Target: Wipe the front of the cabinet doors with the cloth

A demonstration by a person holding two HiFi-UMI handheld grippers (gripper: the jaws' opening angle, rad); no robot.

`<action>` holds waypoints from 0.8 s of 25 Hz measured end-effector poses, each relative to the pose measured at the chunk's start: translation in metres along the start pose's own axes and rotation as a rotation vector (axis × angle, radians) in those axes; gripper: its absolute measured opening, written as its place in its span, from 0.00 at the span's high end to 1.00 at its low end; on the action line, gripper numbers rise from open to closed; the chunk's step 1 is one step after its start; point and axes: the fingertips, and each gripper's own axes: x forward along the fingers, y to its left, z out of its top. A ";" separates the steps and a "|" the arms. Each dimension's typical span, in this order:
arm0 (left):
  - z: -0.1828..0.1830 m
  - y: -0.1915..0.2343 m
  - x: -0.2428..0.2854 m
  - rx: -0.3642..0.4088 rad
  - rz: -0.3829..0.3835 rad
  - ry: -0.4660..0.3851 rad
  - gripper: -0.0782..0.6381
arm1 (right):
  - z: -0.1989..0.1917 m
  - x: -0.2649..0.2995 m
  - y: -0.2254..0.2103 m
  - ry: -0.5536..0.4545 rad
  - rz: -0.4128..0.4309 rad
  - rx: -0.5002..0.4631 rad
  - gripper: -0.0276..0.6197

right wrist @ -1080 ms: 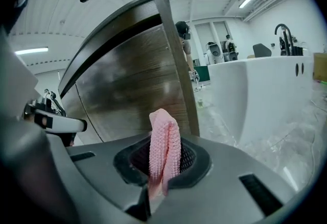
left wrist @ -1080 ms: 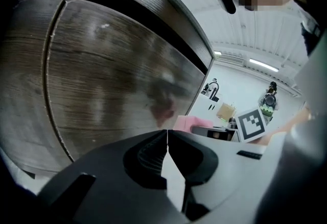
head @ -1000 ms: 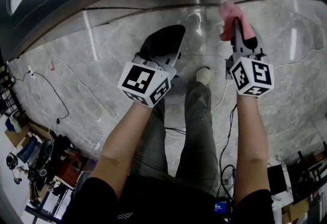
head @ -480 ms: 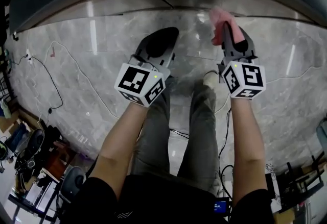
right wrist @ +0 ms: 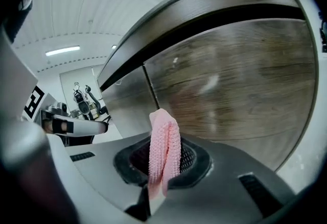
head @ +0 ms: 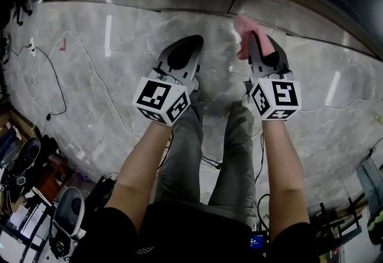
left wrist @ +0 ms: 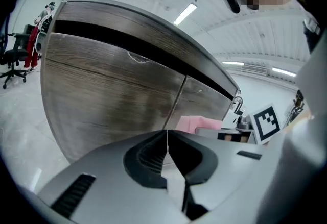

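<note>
The grey right gripper (right wrist: 162,167) was clamped on a folded pink knitted cloth (right wrist: 164,141), held near the brown wood-grain cabinet doors (right wrist: 230,85), seemingly just short of touching. The grey left gripper (left wrist: 167,139) had its jaws pressed together, empty.

Grey marble floor (head: 90,76), black cables (head: 58,91) trailing; ceiling light strips (left wrist: 185,13); office chair (left wrist: 13,57) far left.

My pink cloth (right wrist: 164,149) is a ribbed knit. The cabinet doors (right wrist: 230,90) show brown wood grain with a dull sheen; the floor (head: 90,88) beneath me is glossy, veined grey stone.
</note>
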 end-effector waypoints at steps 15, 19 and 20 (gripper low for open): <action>0.052 -0.002 -0.087 0.027 -0.016 -0.021 0.87 | 0.066 -0.034 0.116 -0.028 0.128 -0.005 0.89; 0.071 -0.024 -0.106 0.054 -0.050 -0.023 0.87 | 0.085 -0.061 0.127 -0.042 0.129 -0.034 0.89; 0.076 -0.029 -0.110 0.067 -0.056 -0.020 0.87 | 0.088 -0.068 0.130 -0.042 0.126 -0.036 0.89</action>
